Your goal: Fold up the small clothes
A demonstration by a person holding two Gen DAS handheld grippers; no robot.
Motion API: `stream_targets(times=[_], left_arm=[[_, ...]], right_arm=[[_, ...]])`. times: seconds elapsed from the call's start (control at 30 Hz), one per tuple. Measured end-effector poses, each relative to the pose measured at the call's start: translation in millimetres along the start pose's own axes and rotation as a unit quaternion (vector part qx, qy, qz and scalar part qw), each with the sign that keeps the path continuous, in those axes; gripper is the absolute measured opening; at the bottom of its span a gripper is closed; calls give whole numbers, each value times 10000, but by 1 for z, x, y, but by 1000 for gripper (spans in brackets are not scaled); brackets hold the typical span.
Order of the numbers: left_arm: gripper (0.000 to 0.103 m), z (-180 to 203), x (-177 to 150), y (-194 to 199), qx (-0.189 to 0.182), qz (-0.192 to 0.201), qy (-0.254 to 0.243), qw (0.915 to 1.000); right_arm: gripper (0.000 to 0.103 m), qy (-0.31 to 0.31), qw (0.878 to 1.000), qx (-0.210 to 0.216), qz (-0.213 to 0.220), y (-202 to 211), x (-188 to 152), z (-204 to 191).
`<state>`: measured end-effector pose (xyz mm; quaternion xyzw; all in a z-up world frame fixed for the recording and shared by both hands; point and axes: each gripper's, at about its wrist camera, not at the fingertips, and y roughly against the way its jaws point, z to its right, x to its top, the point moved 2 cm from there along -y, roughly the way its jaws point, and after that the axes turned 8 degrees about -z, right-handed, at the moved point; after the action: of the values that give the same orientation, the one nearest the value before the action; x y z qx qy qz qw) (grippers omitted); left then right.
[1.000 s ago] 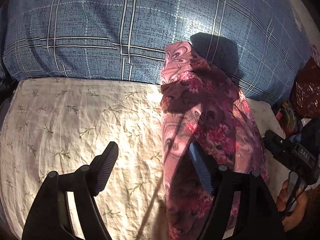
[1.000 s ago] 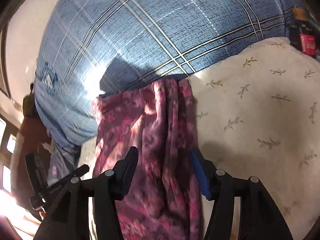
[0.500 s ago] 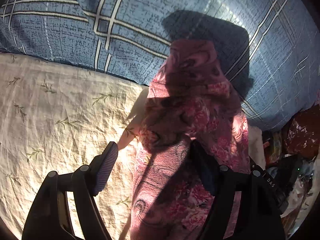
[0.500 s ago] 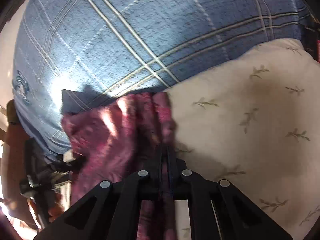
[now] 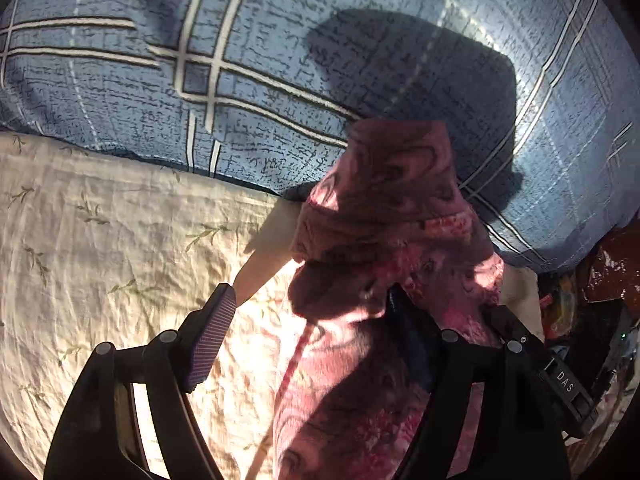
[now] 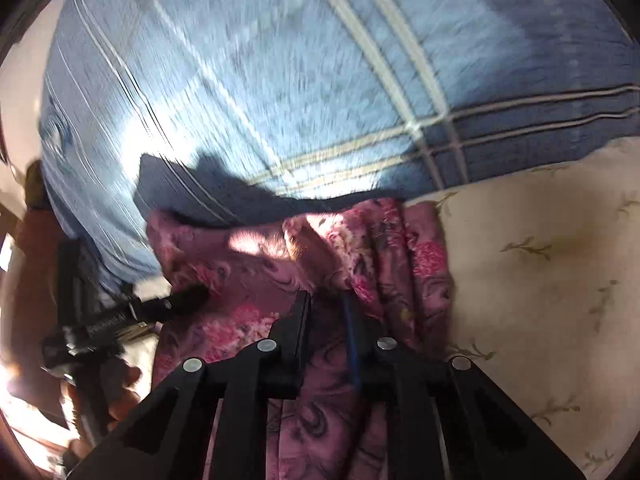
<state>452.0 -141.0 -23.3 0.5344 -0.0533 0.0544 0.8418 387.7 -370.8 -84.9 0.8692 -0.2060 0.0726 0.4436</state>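
A pink floral garment lies in a long strip on the cream sheet, its far end bunched against the blue plaid pillow. My left gripper stands open over the strip's left edge. Its left finger is above bare sheet, and cloth drapes over and half hides its right finger. In the right wrist view the garment is crumpled into a ridge. My right gripper has a narrow gap and its jaws are opening, with a fold of cloth lying between them. One left-gripper finger pokes into the cloth from the left.
The blue plaid pillow walls off the far side. The cream leaf-print sheet spreads to the left of the garment. Clutter and a dark red bag sit at the right edge. A hand holds the left gripper's handle.
My left gripper moved toward the pillow and across onto the garment. My right gripper shut on the cloth, then parted slightly. The garment's far end has bunched up.
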Motion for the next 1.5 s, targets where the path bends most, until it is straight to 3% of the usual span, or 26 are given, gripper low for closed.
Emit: stream_targets(times=[0.07,0.13,0.17,0.2,0.23,0.3,0.4,0.43,0.5,0.57,0.67,0.77,0.83,0.9,0.93,0.97,1.07,1.3,1.5], left_arm=[[75,-2,-12,12,-249,25,-47,9997],[75,-2,-29,22,-512,116,-210,9984],[75,-1,-38,22,-491,111,-296,9983],[75,1,-46,19,-368,59,-391,9985],[75,2,-53,15,-226,-22,-456,9987],[75,-6,-63,12,-328,-67,-382,9987],[75,-20,-66,21,-927,-215,-43,9955],[75,-26,-66,22,-1160,-300,34,9928],[75,-32,-65,19,-1367,-553,61,9890],[76,-25,-75,17,-1327,-633,-13,9891],[86,-11,-79,15,-1311,-567,-169,9896],[87,12,-84,4,-1402,-721,-282,9871],[87,21,-84,3,-1207,-629,-333,9901],[87,21,-82,5,-1167,-562,-289,9912],[79,23,-82,5,-1198,-508,-230,9912],[61,20,-83,7,-1221,-466,-197,9912],[37,2,-85,19,-1317,-370,-155,9905],[25,-10,-102,44,-1521,-334,17,9878],[25,-18,-146,100,-1630,-190,-243,9861]], right_arm=[[23,415,9982,420,122,24,-15,-4],[25,686,9935,885,-206,32,-36,-3],[26,828,9930,731,-427,30,-49,0],[26,989,9931,286,-558,26,-59,0],[24,1114,9924,84,-510,29,-68,2],[31,740,9966,140,-334,50,-74,10],[43,-93,9985,537,1,74,-72,41],[54,-307,9980,549,-18,77,-74,52],[57,-554,9962,579,-351,69,-70,61],[58,-543,9945,836,-321,68,-72,64],[65,-297,9926,1105,-402,60,-70,53],[70,234,9912,1179,-562,43,-67,25],[70,308,9930,1039,-469,38,-67,19],[67,306,9949,913,-308,38,-68,16],[57,230,9958,850,-248,39,-70,18],[35,119,9968,768,-209,39,-71,23],[20,-48,9964,842,-15,47,-78,30],[16,220,9981,546,171,65,-86,-20],[16,362,9955,860,158,94,-116,-60]])
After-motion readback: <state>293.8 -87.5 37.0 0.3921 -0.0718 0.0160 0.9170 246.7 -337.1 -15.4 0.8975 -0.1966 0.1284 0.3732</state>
